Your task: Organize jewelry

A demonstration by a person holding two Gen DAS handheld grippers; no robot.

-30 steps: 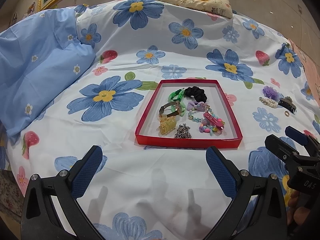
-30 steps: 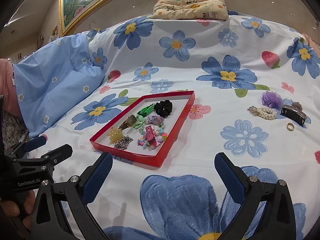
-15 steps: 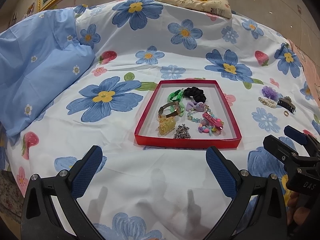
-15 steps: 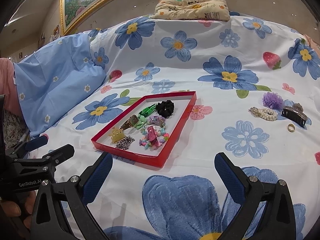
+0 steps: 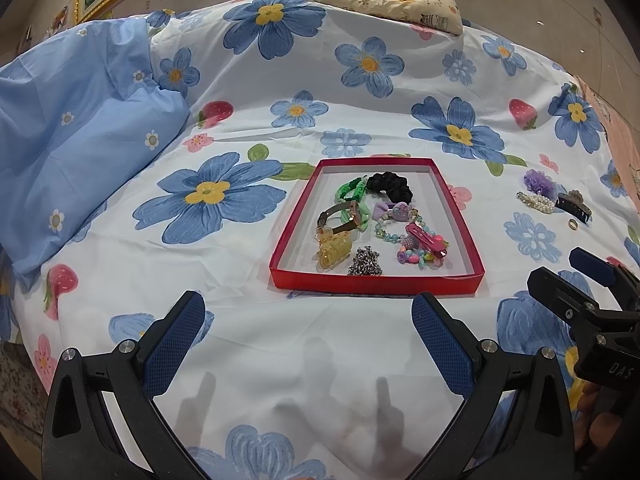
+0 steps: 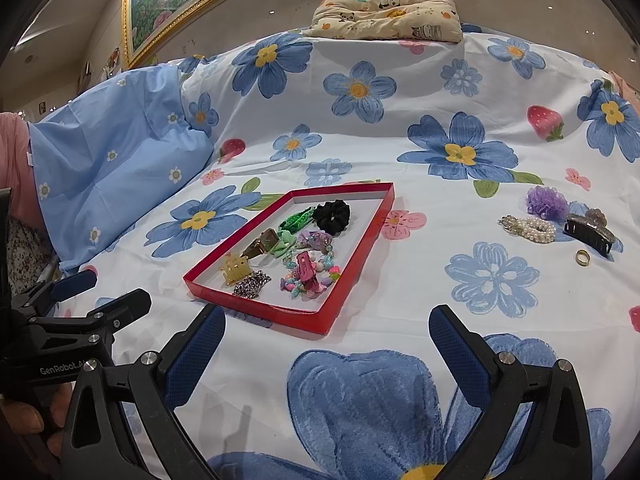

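Flowered bedspread point(image 5: 360, 360) is covering the bed, blue pillow point(image 5: 72, 152) lying at its left edge, small printed cushion point(image 6: 388, 14) at the far edge. Red tray point(image 5: 376, 282) is sitting mid-bed, holding black scrunchie point(image 5: 390, 186), green clip point(image 5: 352, 192), watch point(image 5: 340, 218), yellow claw clip point(image 5: 334, 252), silver chain point(image 5: 364, 266), bead bracelet with pink clip point(image 5: 420, 242). Still lying outside, toward the right edge: purple scrunchie point(image 6: 546, 200), pearl clip point(image 6: 528, 229) just beside it, dark claw clip point(image 6: 590, 232), gold ring point(image 6: 582, 258) nearest. Left gripper point(image 5: 308, 340) is hovering over the near edge, released, jaws wide apart, empty. Right gripper point(image 6: 326, 348) is hovering beside it, also released, holding nothing.
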